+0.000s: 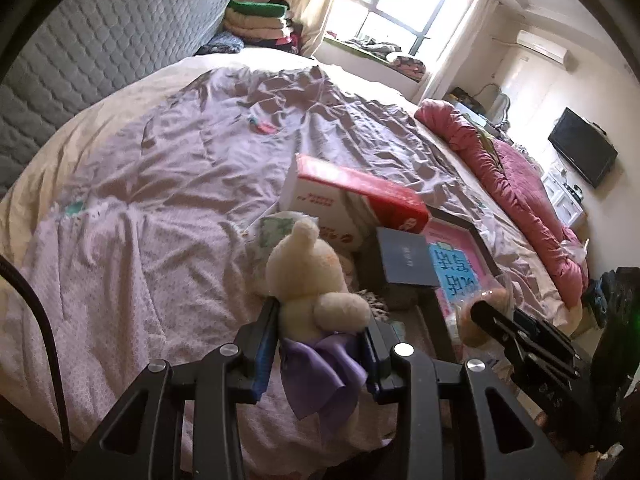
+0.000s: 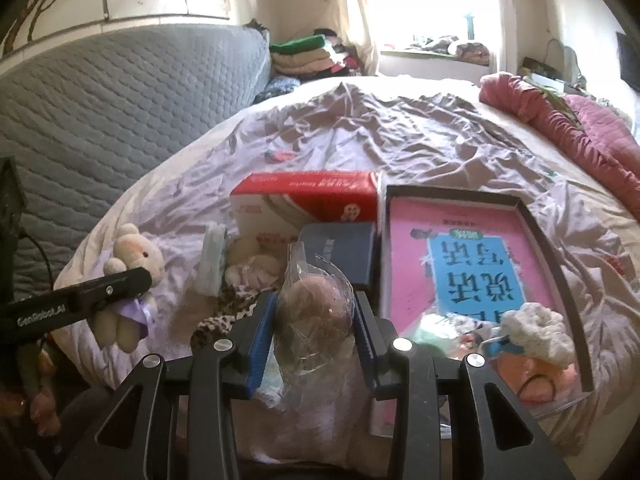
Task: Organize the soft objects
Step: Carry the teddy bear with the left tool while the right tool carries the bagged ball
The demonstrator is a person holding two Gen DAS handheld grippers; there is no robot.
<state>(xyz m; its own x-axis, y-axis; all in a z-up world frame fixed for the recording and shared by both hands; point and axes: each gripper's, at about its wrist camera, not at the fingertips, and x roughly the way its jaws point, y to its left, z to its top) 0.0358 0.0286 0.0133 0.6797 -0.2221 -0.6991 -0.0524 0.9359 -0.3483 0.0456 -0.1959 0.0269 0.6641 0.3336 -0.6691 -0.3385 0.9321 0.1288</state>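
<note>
In the left wrist view, a cream plush bear with a purple bow stands upright between the blue pads of my left gripper, which is shut on its body above the bed. The right wrist view shows the same bear at the left, held off the sheet by the left gripper. My right gripper is shut on a clear plastic bag with a pinkish soft thing inside. The right gripper and its bag also show at the lower right of the left wrist view.
On the lilac bedsheet lie a red and white box, a dark blue box and a black tray with a pink book. A white crocheted piece, leopard-print fabric and a pink quilt are nearby.
</note>
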